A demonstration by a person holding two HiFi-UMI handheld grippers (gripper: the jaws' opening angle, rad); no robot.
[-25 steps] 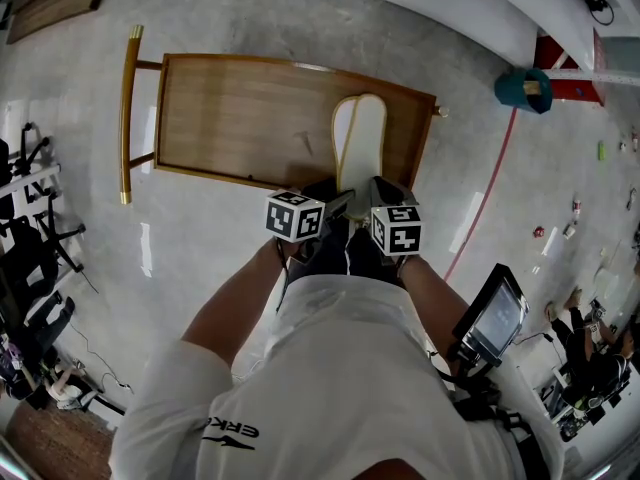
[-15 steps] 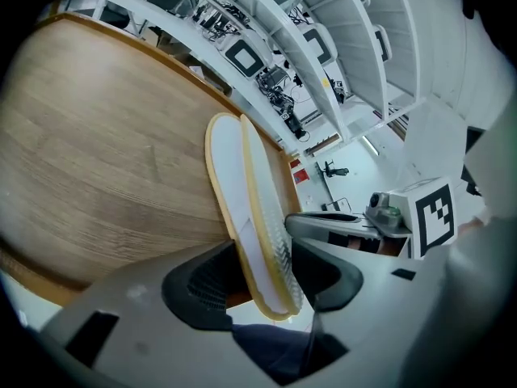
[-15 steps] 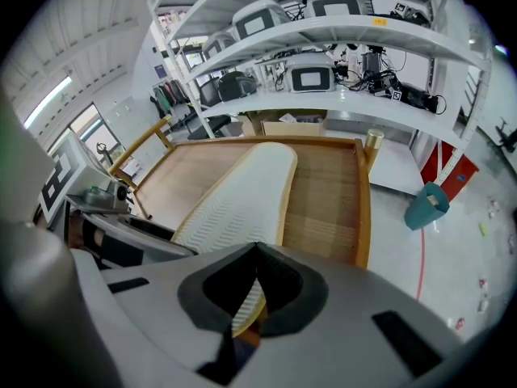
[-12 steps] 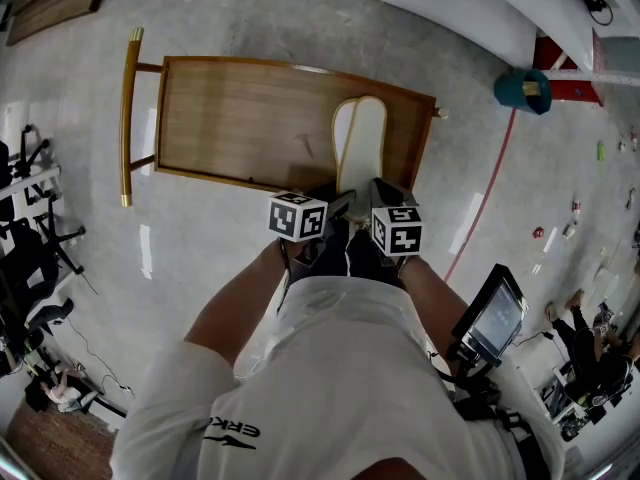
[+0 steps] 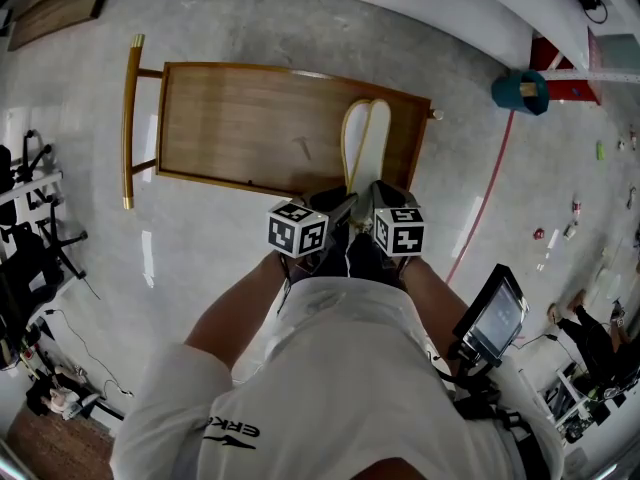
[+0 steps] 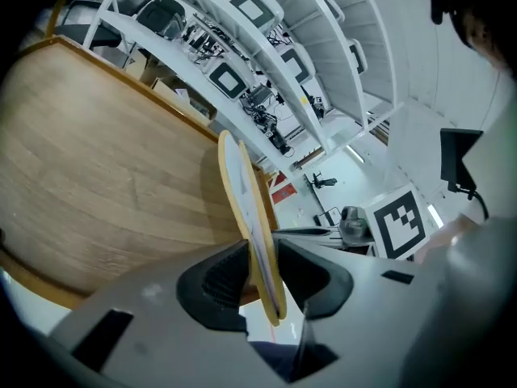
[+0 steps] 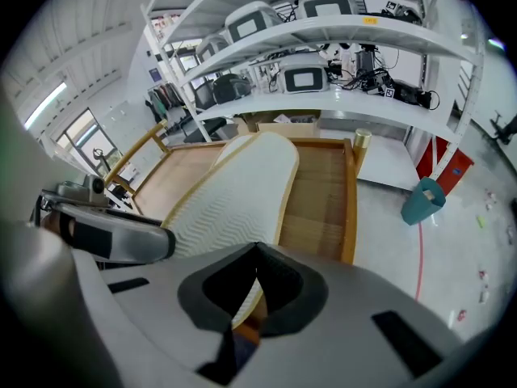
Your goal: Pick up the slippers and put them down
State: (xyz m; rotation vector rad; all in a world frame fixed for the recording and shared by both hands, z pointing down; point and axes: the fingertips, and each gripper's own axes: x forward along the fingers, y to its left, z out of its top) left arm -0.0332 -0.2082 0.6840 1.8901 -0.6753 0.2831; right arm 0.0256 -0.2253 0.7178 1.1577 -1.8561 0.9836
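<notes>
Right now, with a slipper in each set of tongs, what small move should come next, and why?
Probably let the left tongs finish their squeeze before lifting: they are closing on the left slipper, which stands on edge between them over the wooden table. The right tongs already clamp the right slipper, so they can wait.

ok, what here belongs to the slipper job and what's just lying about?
Job: left slipper, edge-on in the closing left tongs; right slipper, in the right tongs; wooden table below.
Lying about: teal bin, screen on stand, equipment shelves.
</notes>
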